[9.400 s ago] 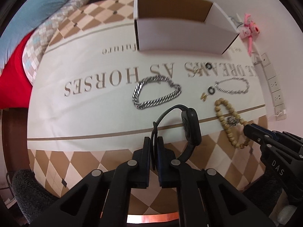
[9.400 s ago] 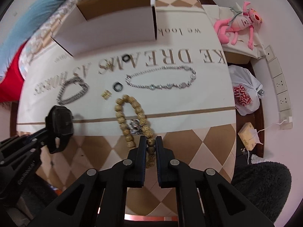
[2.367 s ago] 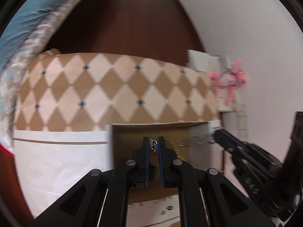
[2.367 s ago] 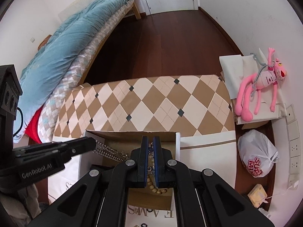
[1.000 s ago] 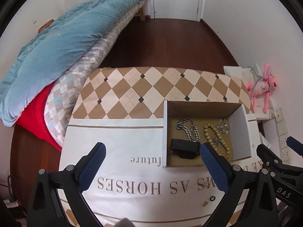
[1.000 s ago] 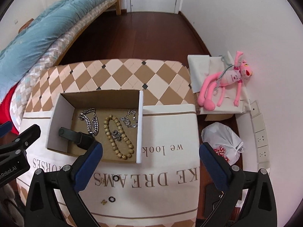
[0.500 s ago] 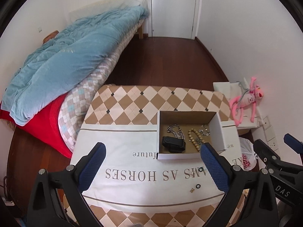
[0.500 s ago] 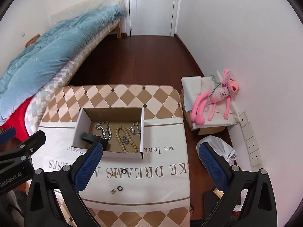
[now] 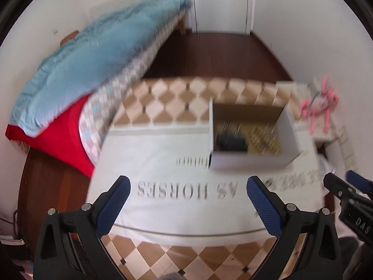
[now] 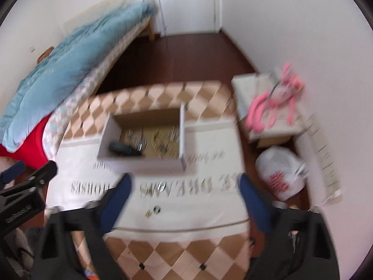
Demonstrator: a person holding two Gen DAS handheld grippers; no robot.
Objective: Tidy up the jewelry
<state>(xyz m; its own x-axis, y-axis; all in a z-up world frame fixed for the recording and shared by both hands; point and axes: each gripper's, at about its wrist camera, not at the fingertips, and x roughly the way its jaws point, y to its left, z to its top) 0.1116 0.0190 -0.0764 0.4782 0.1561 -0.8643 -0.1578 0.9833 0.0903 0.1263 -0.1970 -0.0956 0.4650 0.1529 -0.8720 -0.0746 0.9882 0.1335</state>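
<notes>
Both views are motion-blurred. A white cardboard box (image 9: 249, 162) (image 10: 139, 162) stands on the lettered cloth and holds a black watch (image 9: 230, 141) (image 10: 124, 148), a silver chain (image 10: 136, 137) and a wooden bead bracelet (image 9: 265, 137) (image 10: 160, 143). Small rings (image 10: 157, 208) and a small gold piece (image 10: 148, 213) lie loose on the cloth in front of the box. My left gripper (image 9: 187, 198) is open and empty, above the cloth's near side. My right gripper (image 10: 184, 197) is open and empty, above the loose rings.
The table (image 9: 177, 259) has a brown-and-cream diamond top. A bed with a blue quilt (image 9: 93, 37) and red sheet stands left. A pink plush toy (image 10: 275, 95) on a carton and a white plastic bag (image 10: 279, 175) sit right, by the wall.
Both grippers have dropped back toward the table from a high overhead position, so the box and cloth look larger. Both stay open and empty. The jewelry in the box has not moved.
</notes>
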